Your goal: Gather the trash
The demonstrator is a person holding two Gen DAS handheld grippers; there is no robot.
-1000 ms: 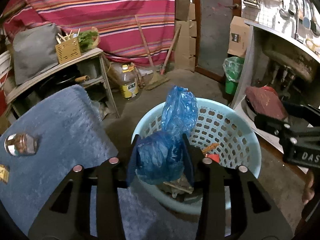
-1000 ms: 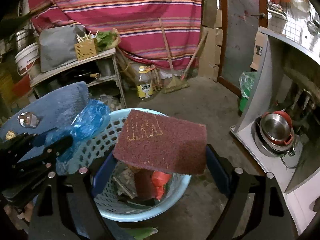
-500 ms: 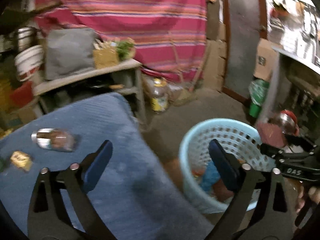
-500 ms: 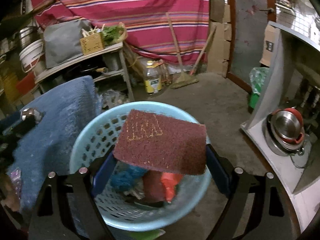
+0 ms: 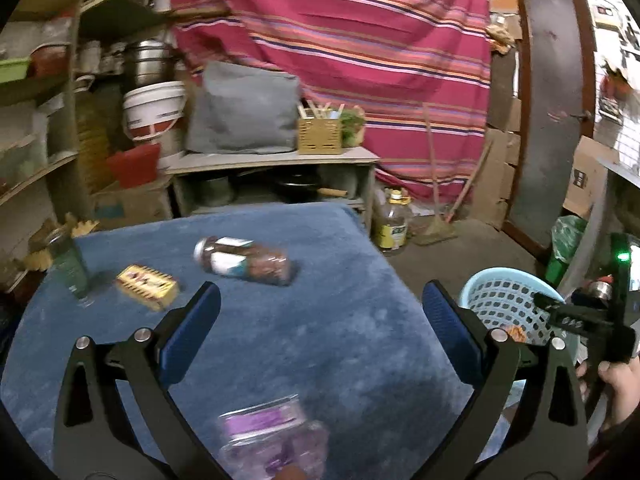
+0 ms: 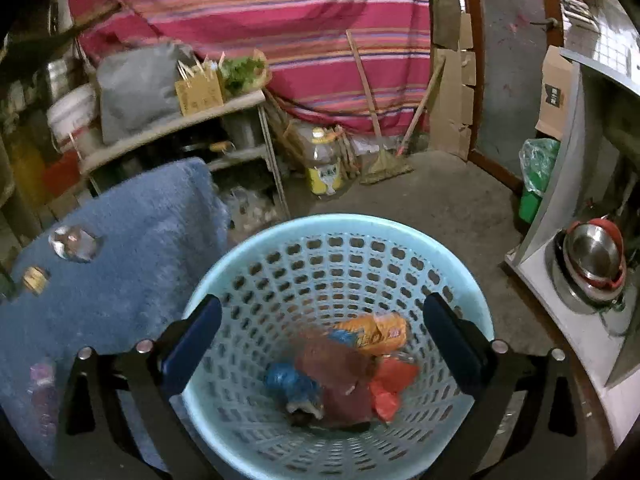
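Blue cloth on the table spreads under my left fingers; the basket sits under my right.

Below and between the wide-spread fingers of my left gripper lies a purple packet; a jar and yellow box lie ahead. My right gripper gapes empty above the red pad in the basket. Blur suggests speed: I might overshoot and knock the packet off the near edge.
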